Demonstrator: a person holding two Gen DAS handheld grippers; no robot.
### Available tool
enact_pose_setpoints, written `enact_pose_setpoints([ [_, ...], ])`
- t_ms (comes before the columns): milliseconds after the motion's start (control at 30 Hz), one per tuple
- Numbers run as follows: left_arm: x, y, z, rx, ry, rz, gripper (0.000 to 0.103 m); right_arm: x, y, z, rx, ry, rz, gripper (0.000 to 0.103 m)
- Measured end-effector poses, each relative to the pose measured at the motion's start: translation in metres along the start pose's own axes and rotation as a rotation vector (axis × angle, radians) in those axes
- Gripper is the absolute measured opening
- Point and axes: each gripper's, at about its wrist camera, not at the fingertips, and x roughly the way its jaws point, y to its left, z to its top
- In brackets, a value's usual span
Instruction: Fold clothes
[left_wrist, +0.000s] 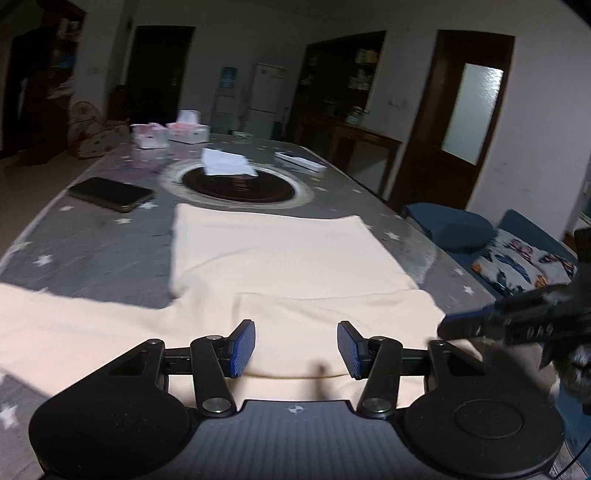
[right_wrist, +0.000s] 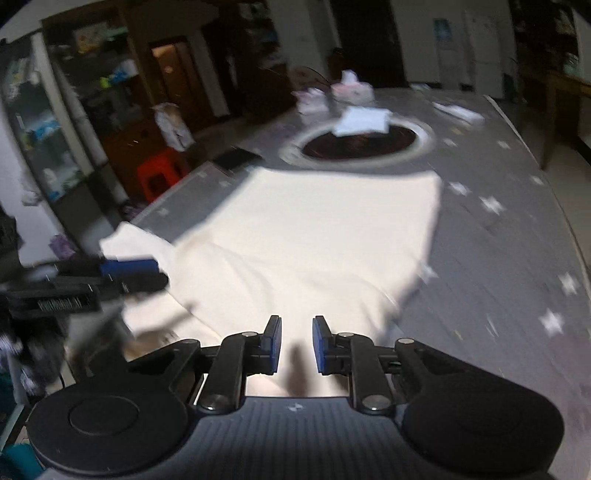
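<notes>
A dim living room, and a long table (left_wrist: 92, 254) under a grey star-print cloth fills the middle of it, with a dark round inset (left_wrist: 238, 184) at its centre. On that cloth lies the cream garment (left_wrist: 280, 251), spread flat, one sleeve (left_wrist: 74, 325) trailing off to the left and the right sleeve (left_wrist: 332, 314) already turned in across the chest. A phone (left_wrist: 110, 194) sits clear of it on the far left, tissue boxes (left_wrist: 188, 131) well back.

The left gripper (left_wrist: 296, 349) hangs over the near hem with its blue pads wide apart, nothing between them. The right gripper (right_wrist: 297, 344) is narrower but also gapped and empty; the right-wrist view is smeared, so it looks to be on the move.

The left sleeve looks like the next job. To do it cleanly, I'd say the left gripper should bite the cuff end through a single layer, lift only slightly, and carry it across so it lands parallel to the folded sleeve. The right gripper would do best pinning the shoulder, or the whole body may drag on that slippery cloth.
</notes>
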Motion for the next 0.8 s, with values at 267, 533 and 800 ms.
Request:
enact_pose_setpoints([
  [267,0.031,-0.007,0.006,0.001,0.051,-0.012,0.051,-0.004,-0.01,0.002,0.006,-0.031,0.0,0.017],
  [533,0.046,0.0,0.006,-0.013,0.087,0.023,0.05,0.029,-0.019,0.02,0.005,-0.023,-0.035,0.017],
  [800,0.041,0.003,0.004,-0.031,0.084,0.029,0.05,0.023,-0.001,0.026,-0.075,-0.054,-0.05,0.019],
])
